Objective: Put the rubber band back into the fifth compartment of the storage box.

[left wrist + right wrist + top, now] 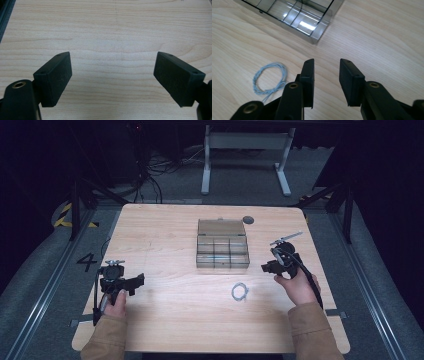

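A clear plastic organiser box (222, 244) with several compartments stands open at the middle of the wooden table (165, 235); its near corner (317, 37) lies ahead of my right gripper. A small loop of pale blue twisted wire (240, 292) lies on the table, left of my right gripper's jaws as wire (269, 79). My right gripper (267, 268) hovers right of the box, jaws partly apart, with nothing between them (325, 75). My left gripper (137, 282) sits near the table's front left, jaws wide open over bare wood (112, 72).
A dark round disc (248, 219) lies near the table's far edge behind the box. A white desk frame (245, 155) and cables stand on the floor beyond. Black rails run along both sides of the table.
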Available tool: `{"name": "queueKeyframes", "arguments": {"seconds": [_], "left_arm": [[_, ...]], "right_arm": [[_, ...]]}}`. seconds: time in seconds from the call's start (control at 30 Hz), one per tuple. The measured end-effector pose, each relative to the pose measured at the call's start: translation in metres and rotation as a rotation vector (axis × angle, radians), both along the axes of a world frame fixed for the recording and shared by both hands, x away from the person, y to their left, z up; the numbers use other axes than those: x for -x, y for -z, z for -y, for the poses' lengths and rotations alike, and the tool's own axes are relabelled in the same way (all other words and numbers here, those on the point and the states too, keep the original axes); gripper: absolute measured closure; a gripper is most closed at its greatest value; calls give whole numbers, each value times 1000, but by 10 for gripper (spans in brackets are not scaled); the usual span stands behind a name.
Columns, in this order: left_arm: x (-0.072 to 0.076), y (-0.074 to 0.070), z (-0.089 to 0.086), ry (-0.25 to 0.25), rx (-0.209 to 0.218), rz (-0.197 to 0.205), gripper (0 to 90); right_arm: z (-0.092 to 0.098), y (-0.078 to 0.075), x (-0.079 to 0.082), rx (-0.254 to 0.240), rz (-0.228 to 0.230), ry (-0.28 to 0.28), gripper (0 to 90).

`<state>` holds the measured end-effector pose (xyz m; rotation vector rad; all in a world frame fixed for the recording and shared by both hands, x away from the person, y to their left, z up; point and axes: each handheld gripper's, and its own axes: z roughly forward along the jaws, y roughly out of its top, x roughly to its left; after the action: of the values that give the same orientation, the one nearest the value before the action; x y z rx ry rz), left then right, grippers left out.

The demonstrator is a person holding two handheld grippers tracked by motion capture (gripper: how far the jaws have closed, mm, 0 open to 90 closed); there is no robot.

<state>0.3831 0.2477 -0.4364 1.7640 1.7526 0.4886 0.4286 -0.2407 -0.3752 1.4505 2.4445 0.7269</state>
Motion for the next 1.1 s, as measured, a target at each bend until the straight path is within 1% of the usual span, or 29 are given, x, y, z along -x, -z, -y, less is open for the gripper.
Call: {"name": "queueKeyframes", "arguments": {"seconds": [0.07,0.17,0.4,0.53,0.63,0.7,0.83,0.97,1.0,1.1], "left_arm": [[0,0,0,-1,2,0,158],[0,0,0,0,1,-1,158],[0,0,1,3,1,-2,158],[0,-1,0,2,1,0,158],[0,-1,0,2,2,2,158],[0,-1,0,2,2,2,159],[0,-1,0,2,1,0,159],[0,0,0,4,2,-2,159],[0,0,0,4,2,-2,158],[0,0,0,4,2,0,158]], "right_arm": [[-3,-1,1,-7,-8,-1,637],[-9,-2,4,6,-23,-11,613],[-17,-6,9,5,-37,-26,592],[-21,-6,10,-4,-69,-19,586],[-25,-6,11,5,-69,-32,580],[-28,-6,12,3,-73,-31,577],[-34,-4,13,17,-77,-42,574],[-39,-2,13,15,-108,-53,567],[-39,-2,13,15,-108,-53,567],[-42,1,13,14,-129,-44,566]]}}
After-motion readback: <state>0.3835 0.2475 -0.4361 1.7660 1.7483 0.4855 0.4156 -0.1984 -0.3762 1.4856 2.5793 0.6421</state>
